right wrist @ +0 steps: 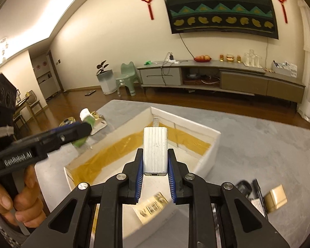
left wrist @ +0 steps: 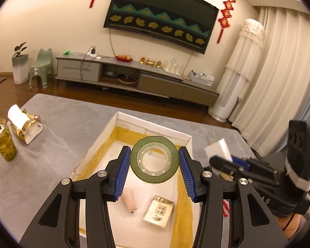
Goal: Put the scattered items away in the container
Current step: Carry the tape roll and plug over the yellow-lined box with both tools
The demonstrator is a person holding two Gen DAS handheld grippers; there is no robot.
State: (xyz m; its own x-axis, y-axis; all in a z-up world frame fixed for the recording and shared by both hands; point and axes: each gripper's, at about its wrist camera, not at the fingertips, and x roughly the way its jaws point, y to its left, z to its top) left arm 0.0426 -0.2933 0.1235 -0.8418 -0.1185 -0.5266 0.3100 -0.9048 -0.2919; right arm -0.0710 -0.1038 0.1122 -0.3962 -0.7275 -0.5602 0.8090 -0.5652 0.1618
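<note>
Between blue pads (left wrist: 122, 171), green tape roll (left wrist: 154, 158)

Light: warm, yellowish indoor light, fairly bright.
Source: a glowing ceiling strip (right wrist: 31, 18), blown out to white glare.
Shadows: soft and faint on the grey surface (left wrist: 57, 144).
Distortion: strong fisheye; the wall hanging (left wrist: 161, 16) and cabinet (right wrist: 221, 76) bow, corners go black.
Blur: motion smear on the small packet (right wrist: 152, 206) and curtains (left wrist: 279, 72).

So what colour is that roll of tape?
Dark green roll of tape, clear core; the left wrist view shows it best.
</note>
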